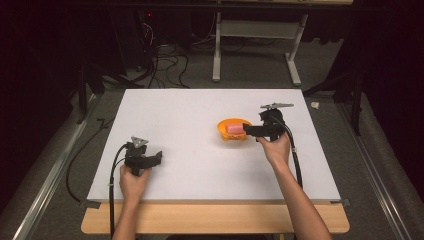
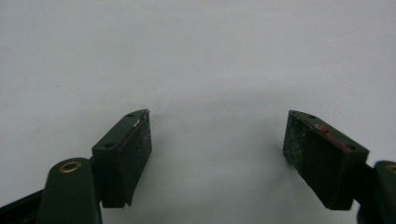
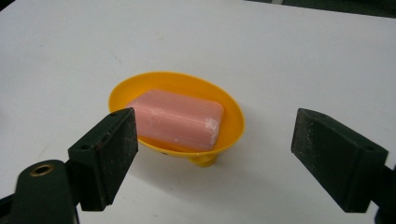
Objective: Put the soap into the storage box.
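Note:
A pink bar of soap point(image 3: 176, 117) point(image 1: 234, 129) lies in a yellow oval soap dish point(image 3: 233, 112) point(image 1: 223, 124) on the white table, right of centre. My right gripper point(image 1: 246, 130) point(image 3: 215, 154) points left at the dish from its right side, jaws open and nothing between them; the dish sits just beyond the fingertips. My left gripper point(image 1: 159, 157) point(image 2: 217, 154) rests at the table's front left, jaws wide open over bare white surface, holding nothing.
The white table top point(image 1: 190, 165) sits on a wooden board point(image 1: 215, 225). Beyond the far edge stand a metal stand point(image 1: 255, 50) and loose cables point(image 1: 160, 65) on the floor. A cable point(image 1: 297, 165) trails from the right gripper.

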`<state>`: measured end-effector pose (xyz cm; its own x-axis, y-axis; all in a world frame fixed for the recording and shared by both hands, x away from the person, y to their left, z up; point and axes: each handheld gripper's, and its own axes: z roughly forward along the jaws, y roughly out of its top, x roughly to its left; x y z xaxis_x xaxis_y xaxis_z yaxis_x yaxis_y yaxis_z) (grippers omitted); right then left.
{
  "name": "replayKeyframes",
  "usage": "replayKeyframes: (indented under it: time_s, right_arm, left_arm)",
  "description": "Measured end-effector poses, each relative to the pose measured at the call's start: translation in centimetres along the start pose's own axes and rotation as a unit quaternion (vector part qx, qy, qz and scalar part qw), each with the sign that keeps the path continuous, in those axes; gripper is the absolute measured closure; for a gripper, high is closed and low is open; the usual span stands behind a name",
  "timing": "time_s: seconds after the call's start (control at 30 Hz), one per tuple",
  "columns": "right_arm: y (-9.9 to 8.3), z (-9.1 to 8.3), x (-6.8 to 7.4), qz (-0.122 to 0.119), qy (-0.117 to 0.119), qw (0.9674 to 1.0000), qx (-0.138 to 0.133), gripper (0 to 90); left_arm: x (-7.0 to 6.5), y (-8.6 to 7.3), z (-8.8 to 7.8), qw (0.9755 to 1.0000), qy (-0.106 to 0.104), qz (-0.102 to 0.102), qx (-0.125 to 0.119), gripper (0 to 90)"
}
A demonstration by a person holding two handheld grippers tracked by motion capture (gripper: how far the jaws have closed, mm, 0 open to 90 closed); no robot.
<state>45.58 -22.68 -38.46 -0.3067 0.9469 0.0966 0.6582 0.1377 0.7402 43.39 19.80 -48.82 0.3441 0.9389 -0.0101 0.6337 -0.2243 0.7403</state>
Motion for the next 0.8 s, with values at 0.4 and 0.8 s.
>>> replayKeyframes:
  time_s: [0.4,0.8]
  right_arm:
    - [-0.5,-1.2,-0.8,-0.001,-0.001,1.0,-0.009,15.7]
    - [-1.0,-2.6,-1.6,0.003,-0.007,0.9997,-0.025,16.7]
  left_arm:
    - [0.0,0.0,0.0,1.0,0.0,0.0,0.0,24.0]
    - [0.0,0.0,0.0,1.0,0.0,0.0,0.0,24.0]
